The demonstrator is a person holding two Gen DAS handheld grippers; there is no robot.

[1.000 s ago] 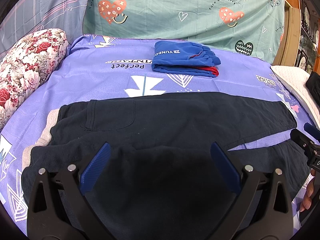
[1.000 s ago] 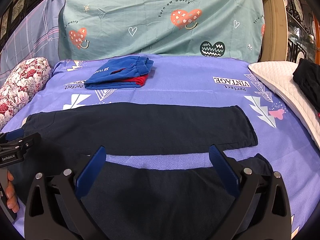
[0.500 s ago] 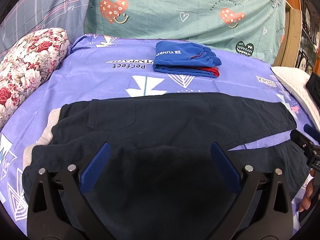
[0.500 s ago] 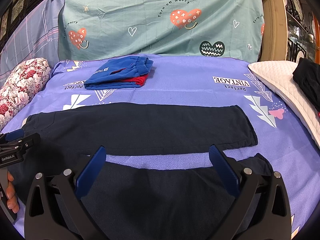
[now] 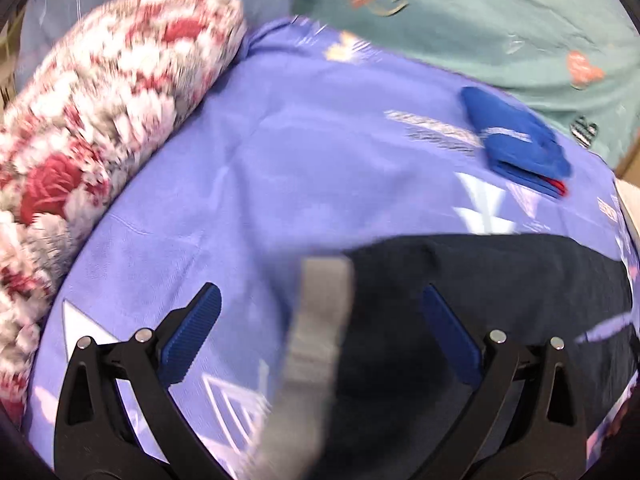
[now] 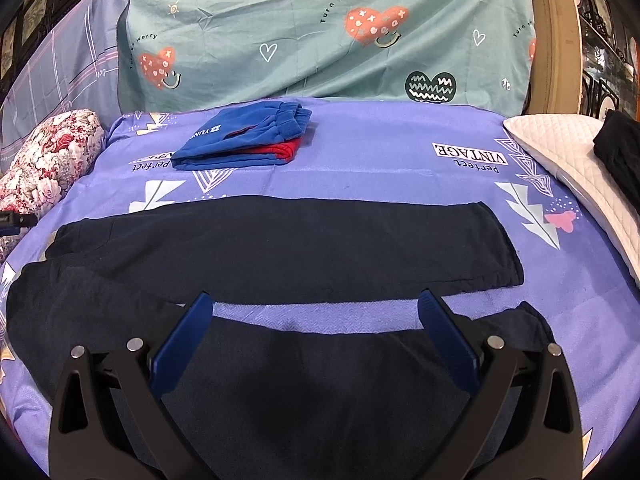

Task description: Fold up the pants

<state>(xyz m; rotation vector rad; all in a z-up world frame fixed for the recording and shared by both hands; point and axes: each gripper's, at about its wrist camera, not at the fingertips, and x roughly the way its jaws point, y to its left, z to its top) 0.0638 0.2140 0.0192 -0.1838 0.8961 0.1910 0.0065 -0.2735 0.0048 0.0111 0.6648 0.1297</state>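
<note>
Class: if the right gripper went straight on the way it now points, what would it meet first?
Most likely the dark pants: the open right gripper points low over the near leg toward the far one. Depth is unclear, so it may touch the purple sheet between them first.

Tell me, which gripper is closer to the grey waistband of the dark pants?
The left one. The left gripper hangs open right over the grey waistband, which sits between its fingers. The right gripper is open over the pants legs, farther along toward the cuffs.
</note>
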